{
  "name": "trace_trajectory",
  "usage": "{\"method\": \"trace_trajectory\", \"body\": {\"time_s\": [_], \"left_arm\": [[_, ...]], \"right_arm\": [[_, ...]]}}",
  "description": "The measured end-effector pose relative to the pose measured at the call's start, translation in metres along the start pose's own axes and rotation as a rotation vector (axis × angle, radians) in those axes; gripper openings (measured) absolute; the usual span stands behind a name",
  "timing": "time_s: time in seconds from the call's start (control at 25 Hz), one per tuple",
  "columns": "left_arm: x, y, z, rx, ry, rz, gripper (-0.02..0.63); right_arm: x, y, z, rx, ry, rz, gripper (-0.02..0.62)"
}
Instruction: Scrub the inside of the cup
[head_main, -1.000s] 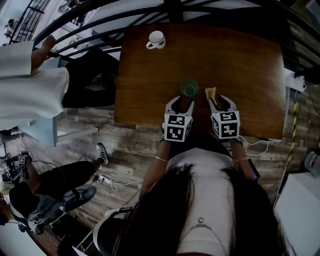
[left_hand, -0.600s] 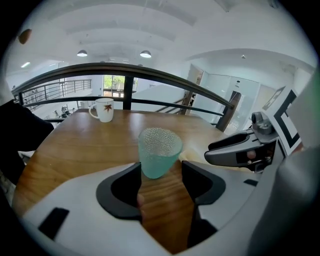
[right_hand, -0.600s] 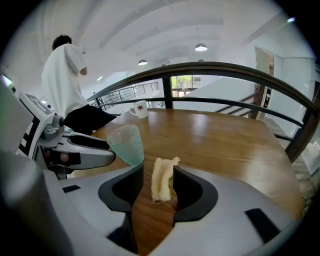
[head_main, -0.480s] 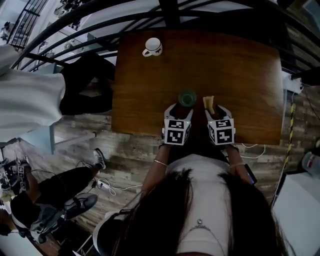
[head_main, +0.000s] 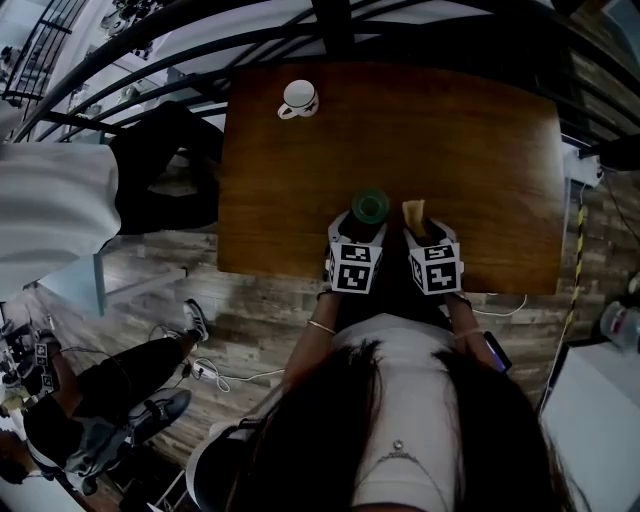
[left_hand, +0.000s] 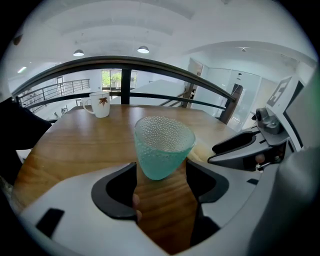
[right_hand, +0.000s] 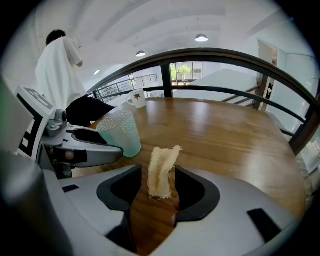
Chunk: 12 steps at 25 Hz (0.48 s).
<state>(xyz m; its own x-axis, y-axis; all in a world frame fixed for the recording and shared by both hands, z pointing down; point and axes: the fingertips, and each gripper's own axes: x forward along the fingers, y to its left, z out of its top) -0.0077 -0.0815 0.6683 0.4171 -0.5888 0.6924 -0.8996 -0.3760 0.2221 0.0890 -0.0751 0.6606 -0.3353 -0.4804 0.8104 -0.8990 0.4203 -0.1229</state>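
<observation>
**Both grippers are letting go at the table's (head_main: 480, 150) near edge**
The left gripper (left_hand: 161, 170) has just been opening, and its jaws are standing clear of the teal dimpled cup (left_hand: 162, 142), upright and empty-looking by the near edge's middle. The right gripper (right_hand: 159, 176) is likewise spreading off the loofah strip (right_hand: 161, 162), so we're judging the scrubbing paused or over.

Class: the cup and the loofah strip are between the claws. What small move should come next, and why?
Probably draw both claws straight back. Their jaws have just been opening: the left claw has the green cup between them, the right claw the loofah strip, neither pressed, so both look released.
</observation>
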Motion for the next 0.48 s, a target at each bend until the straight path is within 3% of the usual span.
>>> {"method": "trace_trajectory", "body": {"time_s": [0.48], "left_arm": [[0.022, 0.006, -0.001, 0.104, -0.018, 0.054, 0.330]], "right_arm": [[0.014, -0.001, -0.013, 0.009, 0.047, 0.001, 0.218]]}}
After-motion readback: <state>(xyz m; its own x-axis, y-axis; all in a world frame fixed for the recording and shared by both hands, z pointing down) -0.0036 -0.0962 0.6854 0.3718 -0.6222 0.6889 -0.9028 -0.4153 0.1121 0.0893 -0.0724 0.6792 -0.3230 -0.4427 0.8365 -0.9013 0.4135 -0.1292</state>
